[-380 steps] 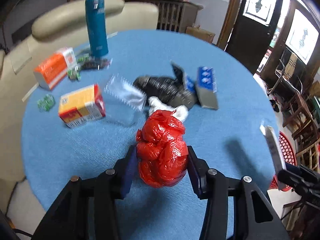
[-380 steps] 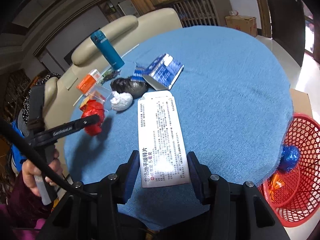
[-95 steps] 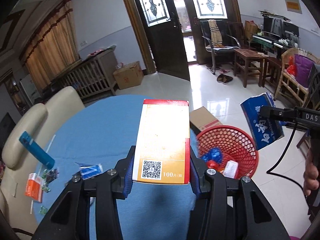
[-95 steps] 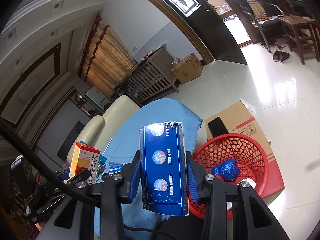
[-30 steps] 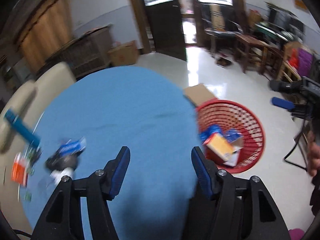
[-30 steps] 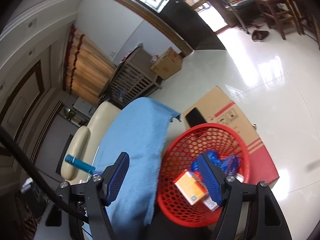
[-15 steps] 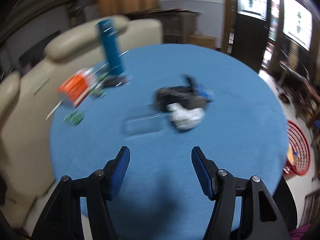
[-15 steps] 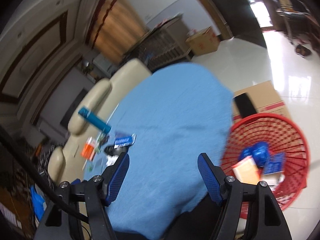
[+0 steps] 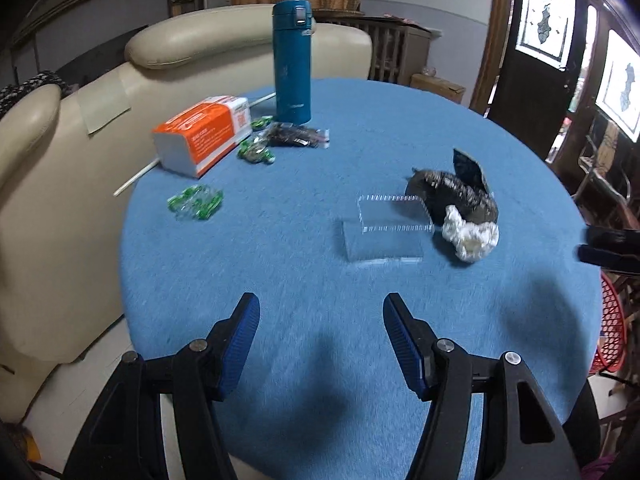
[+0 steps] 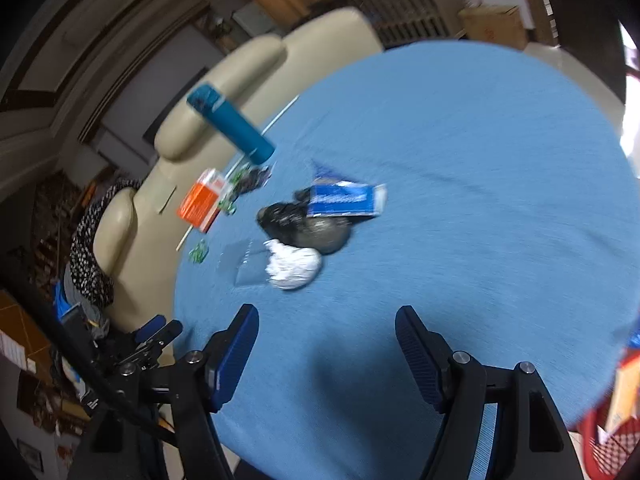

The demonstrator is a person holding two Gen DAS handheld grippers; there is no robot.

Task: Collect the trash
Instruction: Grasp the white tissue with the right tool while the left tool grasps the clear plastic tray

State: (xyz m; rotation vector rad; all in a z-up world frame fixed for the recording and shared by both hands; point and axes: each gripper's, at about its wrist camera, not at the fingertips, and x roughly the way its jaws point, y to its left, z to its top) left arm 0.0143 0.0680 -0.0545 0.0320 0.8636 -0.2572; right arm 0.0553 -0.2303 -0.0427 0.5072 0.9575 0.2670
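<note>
Both grippers were holding boxes a few seconds ago, and those boxes now lie in the red plastic basket (image 10: 612,440). So two more bits of trash are done. The left gripper (image 9: 320,344) and the right gripper (image 10: 326,350) have swung back over the round blue table (image 9: 280,272). Both have their jaws wide apart with nothing between them.

More trash waits. From the left gripper, the clear plastic tray (image 9: 386,226) sits at about 12 o'clock. The crumpled white paper ball (image 9: 472,238) and the black plastic bag (image 9: 452,194) are at about 1 o'clock. A flat blue packet (image 10: 346,200) rests against the bag.
</note>
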